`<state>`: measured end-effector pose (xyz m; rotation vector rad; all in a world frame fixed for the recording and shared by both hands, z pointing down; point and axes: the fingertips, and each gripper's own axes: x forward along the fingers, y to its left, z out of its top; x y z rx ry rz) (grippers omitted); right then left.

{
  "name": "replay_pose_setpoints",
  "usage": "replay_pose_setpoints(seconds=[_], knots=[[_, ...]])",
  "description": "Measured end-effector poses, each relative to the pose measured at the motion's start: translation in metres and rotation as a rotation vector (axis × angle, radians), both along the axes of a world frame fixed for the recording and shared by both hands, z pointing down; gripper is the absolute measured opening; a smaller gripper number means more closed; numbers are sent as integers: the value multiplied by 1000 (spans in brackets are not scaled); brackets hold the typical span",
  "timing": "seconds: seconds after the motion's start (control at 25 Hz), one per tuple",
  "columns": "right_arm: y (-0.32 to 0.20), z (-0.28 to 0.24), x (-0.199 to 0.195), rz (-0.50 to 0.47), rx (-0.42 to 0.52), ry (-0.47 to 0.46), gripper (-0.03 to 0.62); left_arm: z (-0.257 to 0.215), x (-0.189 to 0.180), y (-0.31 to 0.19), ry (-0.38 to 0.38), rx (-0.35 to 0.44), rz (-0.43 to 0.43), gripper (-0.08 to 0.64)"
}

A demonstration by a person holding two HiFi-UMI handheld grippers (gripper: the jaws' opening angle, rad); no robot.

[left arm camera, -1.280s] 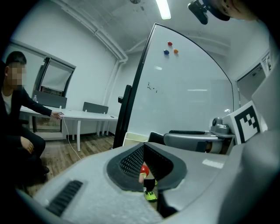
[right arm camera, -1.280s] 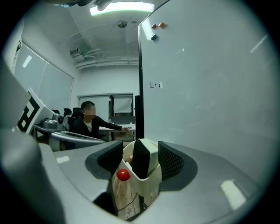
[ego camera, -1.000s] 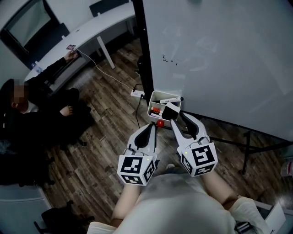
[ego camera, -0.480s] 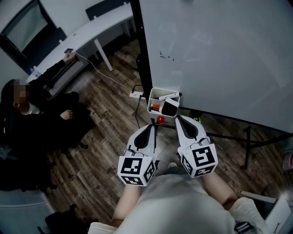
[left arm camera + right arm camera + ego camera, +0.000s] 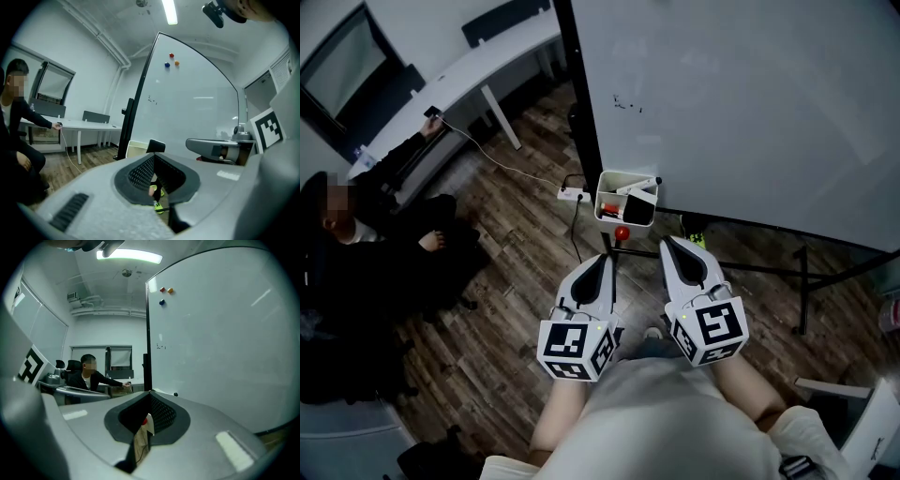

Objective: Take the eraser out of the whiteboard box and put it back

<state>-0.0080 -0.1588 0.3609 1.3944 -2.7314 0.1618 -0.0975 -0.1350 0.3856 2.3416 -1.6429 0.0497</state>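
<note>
The white whiteboard box [image 5: 625, 214] hangs at the foot of the whiteboard [image 5: 750, 103], just ahead of both grippers. The black eraser [image 5: 640, 200] stands in it beside a marker, and a red knob [image 5: 622, 232] sits under the box. My right gripper [image 5: 669, 246] is shut and empty, a short way back from the box. Beside it my left gripper [image 5: 602, 262] is shut and empty too. In the left gripper view the eraser [image 5: 156, 146] pokes out of the box [image 5: 135, 149] past the shut gripper [image 5: 154, 154]. The right gripper view shows its gripper [image 5: 149, 395] shut, with the box hidden.
A person in black [image 5: 366, 253] sits on the floor at the left beside a white desk [image 5: 459, 70]. A power strip [image 5: 574, 194] and cable lie on the wood floor near the board's black post [image 5: 581, 112]. Stand legs [image 5: 769, 270] run along the floor to the right.
The right gripper let go of the eraser into the box and its jaws closed. Both grippers then drew back, so the box now lies farther from them.
</note>
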Motion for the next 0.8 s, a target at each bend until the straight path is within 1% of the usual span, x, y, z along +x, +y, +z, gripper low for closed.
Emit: replay_pose_setpoints(seconds=[0.44,0.8], knots=[[31,-1,15,40,14,-19,3,2,8,26,1,1,23,5],[58,2,26,57,-1,-22,3,3,13,50,4,-5,34,5]])
